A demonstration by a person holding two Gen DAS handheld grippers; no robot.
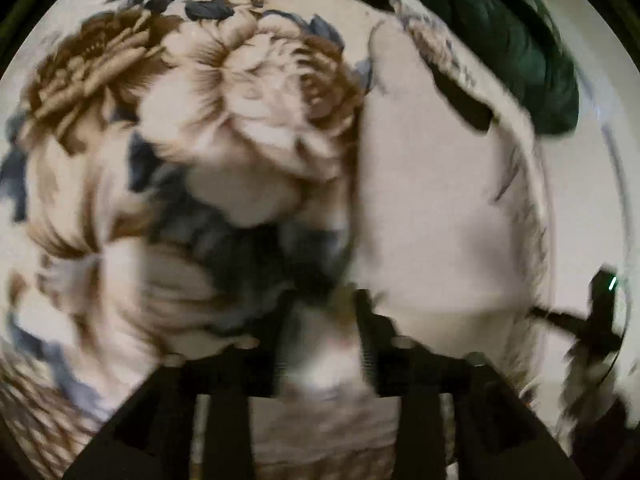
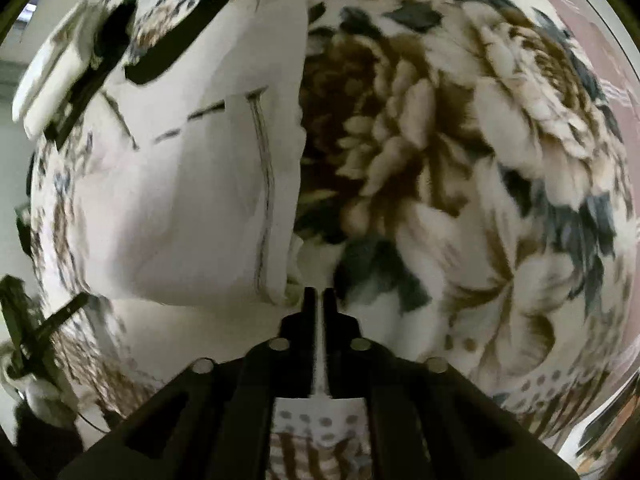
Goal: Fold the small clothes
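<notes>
**White garment lying between the two tongs, long axis running away from both**

Both views are smeared with motion blur; reading what holds up.

The white garment (image 1: 432, 200) is lying flat on the floral bedcover (image 1: 240, 100). In the left wrist view it is sitting to the right of the left gripper (image 1: 324, 308), stretching away up the frame. In the right wrist view the same garment (image 2: 180, 200) is sitting to the left of the right gripper (image 2: 319, 296). So the piece is lying between the two tongs, its long axis pointing away from both, its near hem toward them.

Left gripper: jaws standing moderately apart, with pale blurred stuff showing in the gap. I cannot tell whether that is pinched cloth or only bedcover seen through the opening.

Right gripper: jaws drawn nearly together, only a thin slit between them. The tips are sitting just beside the garment's near corner, by the stitched seam (image 2: 264, 184). Whether a fold of edge is caught in the slit is not resolvable.

Judgement: the right gripper looks nearer the hem corner; the left is off the opposite side edge. A fold would likely be carrying the near hem away along that long axis.

A dark green cloth (image 1: 500, 40) is lying beyond the far end.
</notes>
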